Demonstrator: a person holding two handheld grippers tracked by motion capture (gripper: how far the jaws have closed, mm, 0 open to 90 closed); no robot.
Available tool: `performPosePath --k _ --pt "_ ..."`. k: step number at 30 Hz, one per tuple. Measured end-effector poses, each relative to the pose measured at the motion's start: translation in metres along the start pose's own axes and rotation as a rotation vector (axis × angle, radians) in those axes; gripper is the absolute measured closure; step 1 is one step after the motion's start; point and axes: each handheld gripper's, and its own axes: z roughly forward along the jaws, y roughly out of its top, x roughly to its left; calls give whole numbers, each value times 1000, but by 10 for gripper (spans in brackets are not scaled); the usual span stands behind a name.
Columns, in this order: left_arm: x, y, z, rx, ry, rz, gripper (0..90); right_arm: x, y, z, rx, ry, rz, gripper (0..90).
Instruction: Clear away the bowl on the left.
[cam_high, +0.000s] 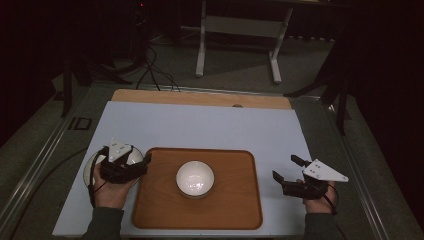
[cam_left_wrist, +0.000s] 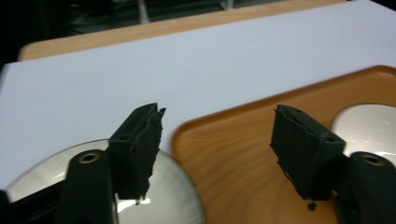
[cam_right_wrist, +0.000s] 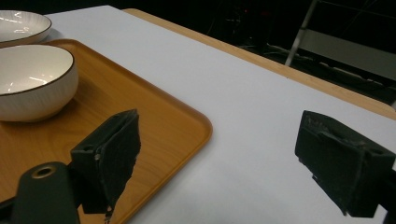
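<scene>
So looking along the right tool (cam_right_wrist: 212, 163), its two black jaws stand wide apart with nothing between them. The left jaw hangs over the corner of a wooden tray (cam_right_wrist: 154, 116), the right one over the white sheet (cam_right_wrist: 243, 93) covering the bench (cam_right_wrist: 299, 74). A white bowl (cam_right_wrist: 35, 79) with a dark rim sits on the tray, and a second white dish (cam_right_wrist: 23, 25) lies just beyond the tray's edge.

Dim room, white stand (cam_high: 239, 37) behind
</scene>
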Motion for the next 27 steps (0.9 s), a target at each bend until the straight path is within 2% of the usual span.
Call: performPosePath --k 5,7,12,16,20,24,27 --pt "14 -5 -7 -9 41 -15 294 -1 0 -1 -3 -2 6 139" --pt "17 -6 -10 -12 64 -13 239 -1 0 -1 -3 -3 11 138" --pt "25 -8 -15 -28 65 -11 193 -2 -1 -1 -7 -6 16 138" --pt "35 -13 -18 -46 42 -24 189 -3 -1 -1 -8 -8 19 139" --pt "47 -21 -19 -61 53 -48 190 -3 -2 -1 -10 -12 27 138" --pt "58 -27 -23 -82 80 -78 199 -4 -3 -1 -16 -15 33 138" --pt "64 -32 -25 -94 128 -66 218 -5 -3 -1 -20 -19 36 138"
